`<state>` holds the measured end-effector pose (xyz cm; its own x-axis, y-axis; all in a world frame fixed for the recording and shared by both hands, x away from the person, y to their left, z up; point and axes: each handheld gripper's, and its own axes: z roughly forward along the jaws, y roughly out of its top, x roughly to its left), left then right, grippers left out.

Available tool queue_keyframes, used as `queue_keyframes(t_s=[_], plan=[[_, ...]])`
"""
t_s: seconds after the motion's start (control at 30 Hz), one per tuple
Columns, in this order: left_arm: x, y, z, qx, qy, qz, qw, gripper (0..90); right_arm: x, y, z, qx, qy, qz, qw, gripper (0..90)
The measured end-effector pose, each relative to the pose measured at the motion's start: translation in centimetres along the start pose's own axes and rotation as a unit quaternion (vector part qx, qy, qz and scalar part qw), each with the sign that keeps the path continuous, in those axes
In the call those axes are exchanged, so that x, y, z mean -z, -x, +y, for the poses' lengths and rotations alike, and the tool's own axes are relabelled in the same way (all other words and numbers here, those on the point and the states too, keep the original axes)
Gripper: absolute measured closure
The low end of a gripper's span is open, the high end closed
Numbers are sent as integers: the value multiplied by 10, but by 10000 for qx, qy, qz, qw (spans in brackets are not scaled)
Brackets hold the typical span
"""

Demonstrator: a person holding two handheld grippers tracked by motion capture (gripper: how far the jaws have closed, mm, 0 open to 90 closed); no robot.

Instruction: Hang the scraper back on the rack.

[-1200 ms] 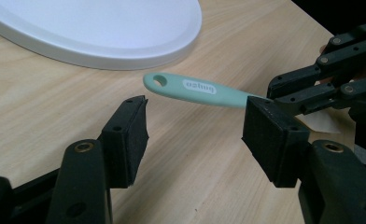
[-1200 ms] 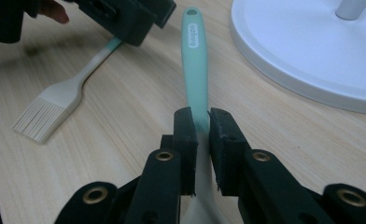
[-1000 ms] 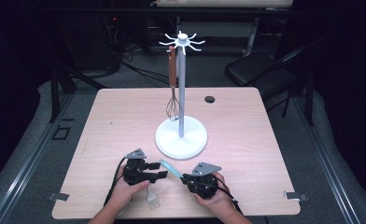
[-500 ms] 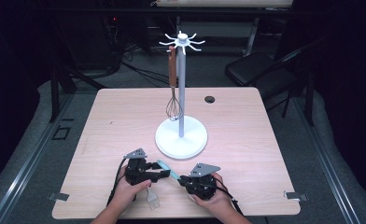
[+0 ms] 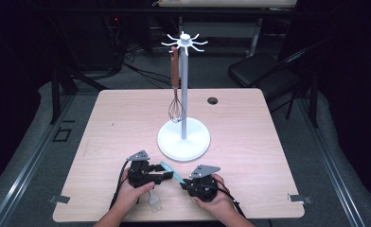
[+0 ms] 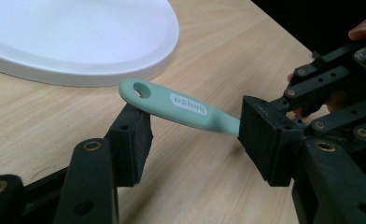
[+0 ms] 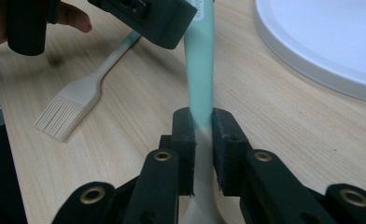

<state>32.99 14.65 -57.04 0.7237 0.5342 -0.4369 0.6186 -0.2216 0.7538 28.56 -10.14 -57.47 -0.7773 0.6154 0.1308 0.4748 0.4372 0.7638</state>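
Between my two claws, low over the wooden bench (image 5: 250, 142), hangs the mint-green plastic utensil handle (image 6: 181, 106): my right claw (image 7: 202, 135) clamps it, my left claw (image 6: 195, 135) stands released around it. Letting go early could drop it near the beige silicone brush (image 7: 71, 105). Nothing has visibly shifted since before.

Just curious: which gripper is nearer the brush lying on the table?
Left. The left gripper is just beyond the brush; the right gripper sits farther right, holding a teal handle.
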Motion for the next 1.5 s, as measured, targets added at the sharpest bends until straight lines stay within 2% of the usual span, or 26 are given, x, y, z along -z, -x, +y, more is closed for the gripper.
queue_keyframes(t_s=[0.13,0.37,0.5,0.67,0.8,0.93,1.03,1.17,1.33,1.5], plan=[[-1,4,1,58,131,-13,9999,442,0,-4,1,17,132,-63,9999,805],[-3,9,2,355,265,-157,9989,459,0,-10,4,-43,363,-114,9993,805],[-6,14,2,196,171,-55,9996,511,0,-12,5,-42,436,-123,9990,806],[-9,18,1,150,131,-29,9998,560,0,-11,6,-89,478,-147,9987,805],[-11,17,0,256,158,-38,9995,585,-1,-11,5,-121,476,-160,9987,804],[-12,17,-2,270,167,-28,9995,598,-2,-11,5,-125,454,-133,9988,797],[-14,17,-2,305,176,19,9994,604,0,-9,5,-96,412,-25,9991,721],[-15,17,-1,297,185,29,9994,610,14,-5,5,28,308,49,9995,700],[-15,21,3,198,190,49,9996,627,34,2,7,-9,455,12,9990,682],[-11,30,8,63,308,-87,9995,676,56,18,8,-109,641,-234,9976,669]])
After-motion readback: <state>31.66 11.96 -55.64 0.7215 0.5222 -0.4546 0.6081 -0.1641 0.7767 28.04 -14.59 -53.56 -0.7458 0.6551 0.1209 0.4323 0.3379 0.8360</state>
